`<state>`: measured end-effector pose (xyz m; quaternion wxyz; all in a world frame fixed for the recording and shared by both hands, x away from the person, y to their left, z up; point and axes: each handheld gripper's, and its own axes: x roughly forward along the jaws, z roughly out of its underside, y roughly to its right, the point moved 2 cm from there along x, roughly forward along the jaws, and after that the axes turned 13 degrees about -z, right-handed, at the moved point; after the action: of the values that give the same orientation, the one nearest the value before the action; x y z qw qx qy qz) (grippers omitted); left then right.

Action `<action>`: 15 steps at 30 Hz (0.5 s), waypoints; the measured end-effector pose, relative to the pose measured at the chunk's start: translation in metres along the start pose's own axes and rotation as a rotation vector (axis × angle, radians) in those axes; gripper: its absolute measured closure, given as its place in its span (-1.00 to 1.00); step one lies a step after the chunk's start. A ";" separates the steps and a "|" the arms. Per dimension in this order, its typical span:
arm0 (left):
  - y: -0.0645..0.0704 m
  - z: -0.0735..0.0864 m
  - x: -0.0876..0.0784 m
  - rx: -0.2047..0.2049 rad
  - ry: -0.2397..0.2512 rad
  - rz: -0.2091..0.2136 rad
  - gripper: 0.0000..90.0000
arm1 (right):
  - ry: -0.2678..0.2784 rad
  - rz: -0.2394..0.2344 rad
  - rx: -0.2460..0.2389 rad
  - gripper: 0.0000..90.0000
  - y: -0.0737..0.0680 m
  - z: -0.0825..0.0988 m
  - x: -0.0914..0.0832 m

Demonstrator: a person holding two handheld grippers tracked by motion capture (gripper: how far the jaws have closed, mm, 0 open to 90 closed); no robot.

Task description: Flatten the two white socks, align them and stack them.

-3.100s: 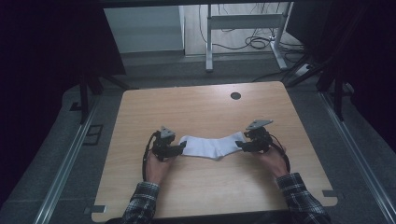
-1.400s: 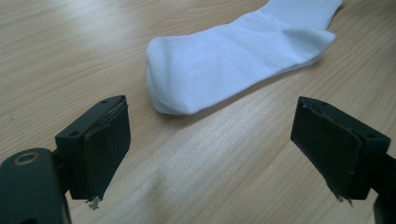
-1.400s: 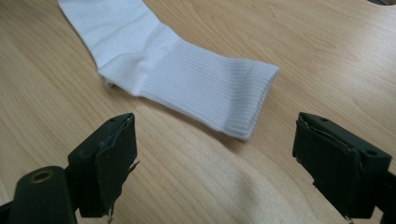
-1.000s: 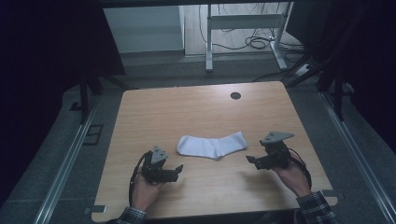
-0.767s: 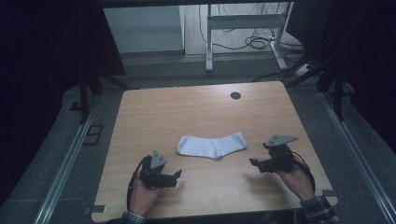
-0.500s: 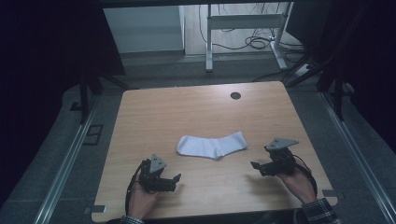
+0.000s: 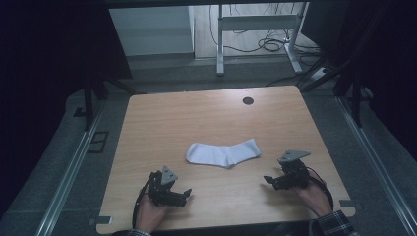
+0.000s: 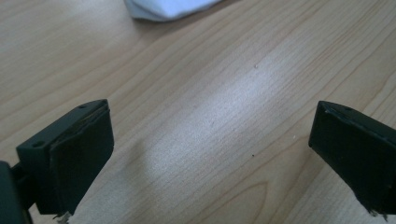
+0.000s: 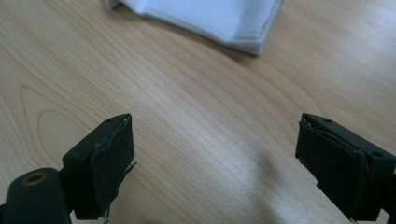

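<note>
A white sock (image 7: 223,153) lay flat near the middle of the wooden counter (image 7: 187,115), folded, its toe end pointing toward the right and slightly away from the person. The left tongs (image 7: 183,195) rested low over the counter near its front edge, left of and nearer than the sock, and well apart from it; their jaws had just been opening and stood spread wide, with bare wood between them. In the left gripper view a corner of the sock (image 8: 163,8) showed at the top edge, beyond the jaws and clear of them. The right tongs (image 7: 269,180) sat to the right of and nearer than the sock, near its toe end but not touching it. Their jaws were likewise spread wide over bare wood, and in the right gripper view the layered edge of the sock (image 9: 210,21) lay ahead of them. A dark round hole (image 7: 248,101) marked the far side of the counter.
</note>
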<state>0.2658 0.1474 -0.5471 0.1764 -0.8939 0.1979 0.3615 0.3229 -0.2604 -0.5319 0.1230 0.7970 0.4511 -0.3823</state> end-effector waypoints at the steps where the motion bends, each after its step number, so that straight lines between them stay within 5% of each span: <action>1: 0.000 0.001 0.001 -0.002 -0.006 0.001 -1.00 | -0.007 -0.002 0.000 -0.76 0.000 0.001 0.002; 8: 0.002 0.004 0.010 0.001 -0.045 0.016 -1.00 | -0.055 -0.003 -0.034 -0.83 0.000 0.006 0.015; 10: 0.001 0.005 0.012 -0.016 -0.043 0.034 -1.00 | -0.029 -0.036 -0.002 -0.89 0.002 0.008 0.019; 15: 0.000 0.006 0.013 -0.018 -0.027 0.035 -1.00 | 0.037 -0.012 0.009 -0.95 0.003 0.011 0.024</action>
<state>0.2705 0.1472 -0.5602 0.1645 -0.8869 0.2075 0.3785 0.3268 -0.2531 -0.5567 0.1089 0.8018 0.4565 -0.3700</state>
